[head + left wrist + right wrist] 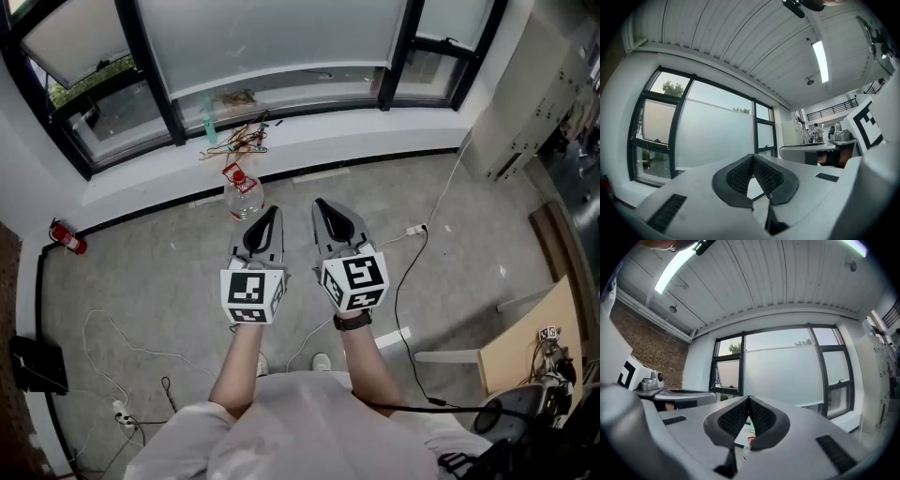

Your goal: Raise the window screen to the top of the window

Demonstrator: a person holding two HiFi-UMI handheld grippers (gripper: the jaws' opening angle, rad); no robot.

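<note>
The window screen (281,37) is a pale frosted panel that covers the middle pane of the black-framed window; its lower edge hangs a little above the sill (309,131). It also fills the middle pane in the left gripper view (717,136) and in the right gripper view (787,376). My left gripper (274,212) and right gripper (319,203) are held side by side over the floor, well short of the window and pointing at it. In each gripper's own view, left gripper (752,157) and right gripper (749,398), the ribbed pads meet at the tip with nothing between them.
A plastic bottle with a red cap (242,193) stands on the floor just ahead of the grippers. Loose sticks and wire (239,137) lie on the sill. A red fire extinguisher (67,237) lies at the left, cables (403,281) cross the floor, and a wooden board (525,347) sits at the right.
</note>
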